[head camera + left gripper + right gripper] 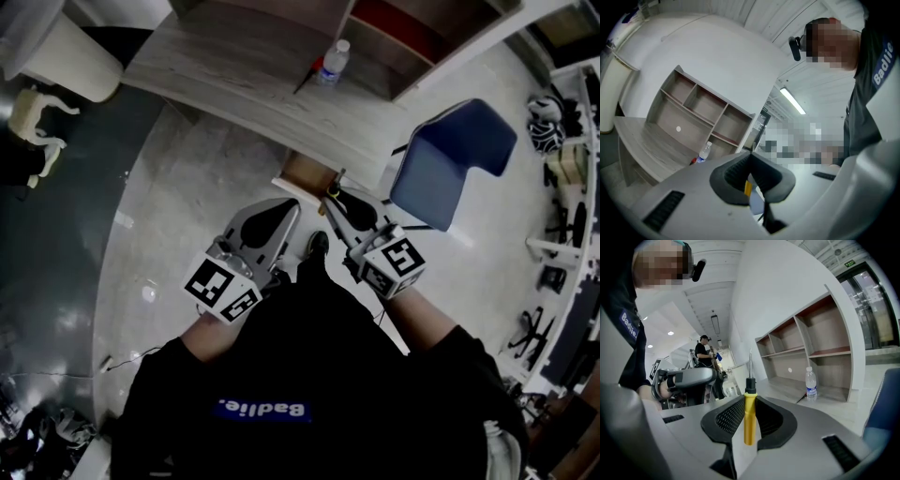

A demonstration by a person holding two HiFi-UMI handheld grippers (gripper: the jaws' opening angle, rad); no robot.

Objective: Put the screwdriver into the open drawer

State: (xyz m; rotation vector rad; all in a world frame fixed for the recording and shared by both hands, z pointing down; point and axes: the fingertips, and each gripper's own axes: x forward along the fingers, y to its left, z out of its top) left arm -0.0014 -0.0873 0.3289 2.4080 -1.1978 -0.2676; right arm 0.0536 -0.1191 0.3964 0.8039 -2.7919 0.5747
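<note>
My right gripper (331,199) (750,400) is shut on the screwdriver (749,420), whose yellow handle stands upright between the ribbed pads with the black collar and thin steel shaft pointing up. In the head view the handle's tip (333,191) shows just short of the open wooden drawer (302,172) under the desk (234,66). My left gripper (287,206) (750,155) hovers beside it on the left, its fingertips touching. A thin yellow sliver shows in the gap below those tips; I cannot tell what it is.
A water bottle (333,64) (811,383) stands on the desk beside a dark pen-like thing (305,80), before open shelves (412,37) (693,105). A blue chair (450,159) sits right of the drawer. A white bin (66,52) is far left. A person stands in the distance (704,350).
</note>
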